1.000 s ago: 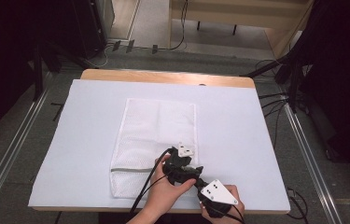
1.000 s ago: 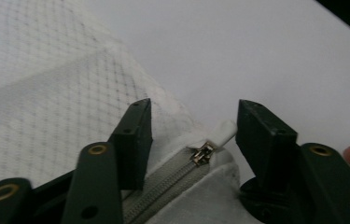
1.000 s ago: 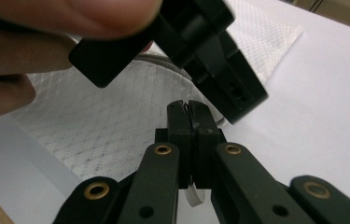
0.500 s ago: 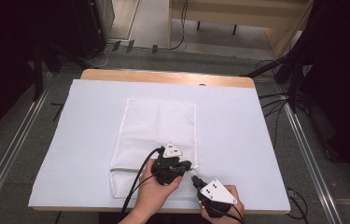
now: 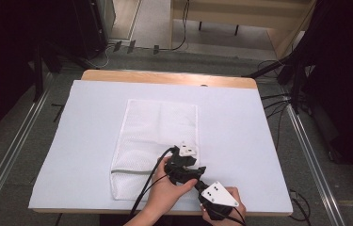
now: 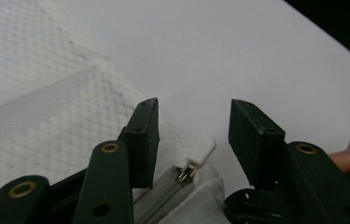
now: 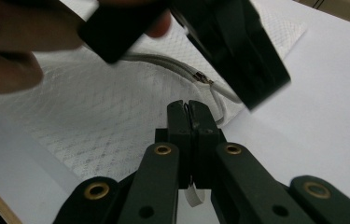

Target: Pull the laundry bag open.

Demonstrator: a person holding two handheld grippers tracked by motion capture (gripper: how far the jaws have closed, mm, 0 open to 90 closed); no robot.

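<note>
Flat white mesh zip bag [image 5: 157,141] near worktop's [image 5: 259,141] front edge. Right gripper [image 7: 190,112] fingers clamped on its corner, likely anchoring; left gripper [image 6: 193,135] fingers wide apart astride white zipper pull [image 6: 201,150], holding nothing.

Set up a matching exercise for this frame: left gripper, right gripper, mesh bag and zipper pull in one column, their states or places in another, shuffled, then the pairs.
Column one:
1. left gripper
2. right gripper
3. mesh bag
4. zipper pull

Column two:
A. lying flat on the white table cover
B. jaws pressed together at the bag's near edge
C. jaws spread apart
D. white tab lying between two open jaws

Pairs: 1-C, 2-B, 3-A, 4-D
</note>
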